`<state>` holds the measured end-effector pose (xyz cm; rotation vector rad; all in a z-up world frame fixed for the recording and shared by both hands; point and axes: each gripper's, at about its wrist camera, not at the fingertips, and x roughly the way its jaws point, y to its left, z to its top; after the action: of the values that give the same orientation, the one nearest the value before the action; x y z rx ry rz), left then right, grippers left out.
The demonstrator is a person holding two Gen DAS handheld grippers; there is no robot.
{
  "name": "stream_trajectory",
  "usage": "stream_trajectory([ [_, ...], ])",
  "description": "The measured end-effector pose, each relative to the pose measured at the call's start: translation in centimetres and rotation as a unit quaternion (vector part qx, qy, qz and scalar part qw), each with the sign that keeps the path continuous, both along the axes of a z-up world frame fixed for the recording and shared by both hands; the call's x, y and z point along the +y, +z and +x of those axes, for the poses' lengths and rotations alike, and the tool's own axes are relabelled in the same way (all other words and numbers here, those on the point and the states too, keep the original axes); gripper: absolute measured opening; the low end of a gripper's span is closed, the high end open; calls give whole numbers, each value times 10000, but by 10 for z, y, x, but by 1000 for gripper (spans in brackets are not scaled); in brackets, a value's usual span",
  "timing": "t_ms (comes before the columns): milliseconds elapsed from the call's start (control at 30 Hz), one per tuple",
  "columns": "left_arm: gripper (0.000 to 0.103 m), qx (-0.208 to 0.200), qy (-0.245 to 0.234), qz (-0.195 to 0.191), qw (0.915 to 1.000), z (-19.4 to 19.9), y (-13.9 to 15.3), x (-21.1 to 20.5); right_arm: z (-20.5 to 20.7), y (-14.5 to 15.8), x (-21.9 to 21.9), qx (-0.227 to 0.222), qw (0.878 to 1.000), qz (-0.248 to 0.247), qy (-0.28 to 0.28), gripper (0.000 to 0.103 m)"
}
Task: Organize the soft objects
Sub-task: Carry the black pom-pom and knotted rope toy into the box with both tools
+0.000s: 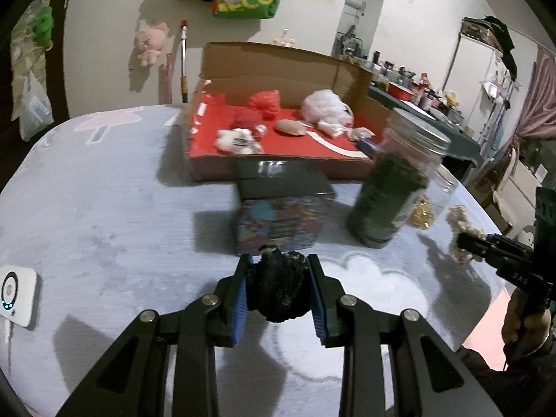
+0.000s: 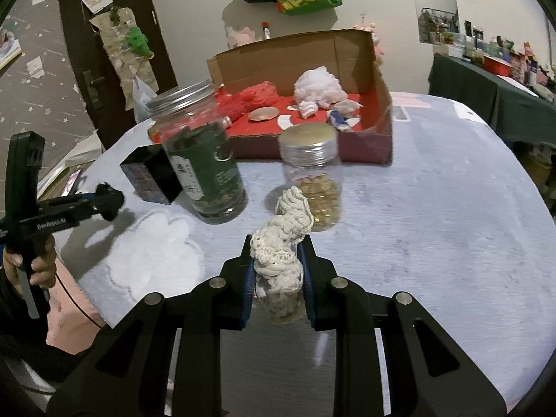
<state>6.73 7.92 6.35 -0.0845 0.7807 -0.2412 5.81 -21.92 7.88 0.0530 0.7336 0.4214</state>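
Observation:
My left gripper (image 1: 279, 264) is shut on a black fuzzy ball (image 1: 278, 288) and holds it above the table; it also shows in the right wrist view (image 2: 111, 198). My right gripper (image 2: 276, 246) is shut on a cream knitted toy (image 2: 283, 243), also seen at the right edge of the left wrist view (image 1: 460, 229). An open cardboard box with a red floor (image 1: 278, 146) (image 2: 378, 128) stands at the back of the table. In it lie a white fluffy ball (image 1: 325, 107) (image 2: 319, 87), a red fluffy ball (image 1: 266, 102) (image 2: 259, 93) and other small soft things.
A tall jar with a green label (image 1: 389, 201) (image 2: 205, 170), a small jar of gold pieces (image 2: 314, 180) and a dark box (image 1: 281, 205) (image 2: 153, 177) stand on the pale tablecloth (image 1: 104, 208) before the cardboard box. A white device (image 1: 15, 295) lies at the left edge.

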Motion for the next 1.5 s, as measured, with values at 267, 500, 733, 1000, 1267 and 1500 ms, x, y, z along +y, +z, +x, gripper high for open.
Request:
stream_trajectory([
  [267, 32, -5, 85, 74, 9999, 9, -2, 25, 7, 3, -24, -30, 9999, -60, -134, 22],
  [500, 32, -33, -27, 0, 10000, 29, -9, 47, 24, 2, -42, 22, 9998, -130, -130, 22],
  [733, 32, 6, -238, 146, 9996, 51, -12, 55, 45, 4, -50, 12, 9996, -296, 16, 22],
  [1000, 32, -29, -639, 436, 9970, 74, -6, 52, 71, 12, -49, 3, 9977, -495, 459, 22],
  [1267, 32, -154, -1035, 649, 9924, 94, 12, 45, 96, 23, -42, -19, 9926, -727, 974, 22],
  [1500, 32, -271, -1450, 893, 9850, 110, 30, 24, 111, 35, -30, -49, 9860, -838, 1438, 22],
])
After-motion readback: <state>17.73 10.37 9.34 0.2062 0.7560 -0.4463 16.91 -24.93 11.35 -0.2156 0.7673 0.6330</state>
